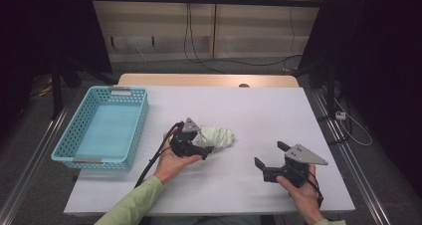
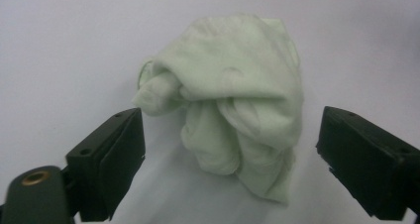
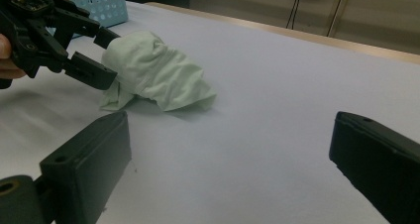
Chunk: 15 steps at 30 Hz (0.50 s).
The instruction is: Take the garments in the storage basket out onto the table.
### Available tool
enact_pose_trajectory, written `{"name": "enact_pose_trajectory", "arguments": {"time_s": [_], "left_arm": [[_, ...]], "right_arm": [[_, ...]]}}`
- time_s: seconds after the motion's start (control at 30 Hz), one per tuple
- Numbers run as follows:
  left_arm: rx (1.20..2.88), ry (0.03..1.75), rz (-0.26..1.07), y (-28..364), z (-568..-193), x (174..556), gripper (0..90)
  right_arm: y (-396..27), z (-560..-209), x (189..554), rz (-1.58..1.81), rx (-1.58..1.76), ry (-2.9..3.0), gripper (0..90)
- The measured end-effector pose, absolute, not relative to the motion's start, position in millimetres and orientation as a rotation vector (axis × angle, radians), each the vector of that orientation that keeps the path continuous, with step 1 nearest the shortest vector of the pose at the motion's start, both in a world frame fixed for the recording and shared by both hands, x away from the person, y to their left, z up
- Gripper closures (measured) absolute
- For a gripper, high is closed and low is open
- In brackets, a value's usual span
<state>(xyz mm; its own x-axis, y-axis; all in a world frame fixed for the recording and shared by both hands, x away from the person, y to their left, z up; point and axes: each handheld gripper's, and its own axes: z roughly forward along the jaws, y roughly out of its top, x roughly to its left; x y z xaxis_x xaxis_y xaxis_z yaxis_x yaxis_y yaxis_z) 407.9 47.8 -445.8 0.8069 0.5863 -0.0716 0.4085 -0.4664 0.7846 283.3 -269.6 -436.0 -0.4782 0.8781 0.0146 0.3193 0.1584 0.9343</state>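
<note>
Now: basket (image 1: 79,135) empty | cloth (image 1: 219,136) on table (image 1: 259,110) | both grippers' fingers wide apart, holding nothing

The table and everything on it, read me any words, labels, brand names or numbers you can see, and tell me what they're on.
None can be read.
Blue basket: two pale tags on its end rims, too small to show any writing.
Green cloth: plain, no label showing.
Left claw and right claw: black with grey plates, no markings legible.
White table: unmarked.
</note>
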Motion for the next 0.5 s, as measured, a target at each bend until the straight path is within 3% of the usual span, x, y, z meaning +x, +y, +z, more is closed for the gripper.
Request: {"name": "enact_pose_trajectory", "arguments": {"time_s": [0.5], "left_arm": [[1.983, 0.735, 0.273, 84, -432, 398, 5.5]], "right_arm": [[-260, -437, 291, 1.321, 1.134, 1.905, 2.1]]}}
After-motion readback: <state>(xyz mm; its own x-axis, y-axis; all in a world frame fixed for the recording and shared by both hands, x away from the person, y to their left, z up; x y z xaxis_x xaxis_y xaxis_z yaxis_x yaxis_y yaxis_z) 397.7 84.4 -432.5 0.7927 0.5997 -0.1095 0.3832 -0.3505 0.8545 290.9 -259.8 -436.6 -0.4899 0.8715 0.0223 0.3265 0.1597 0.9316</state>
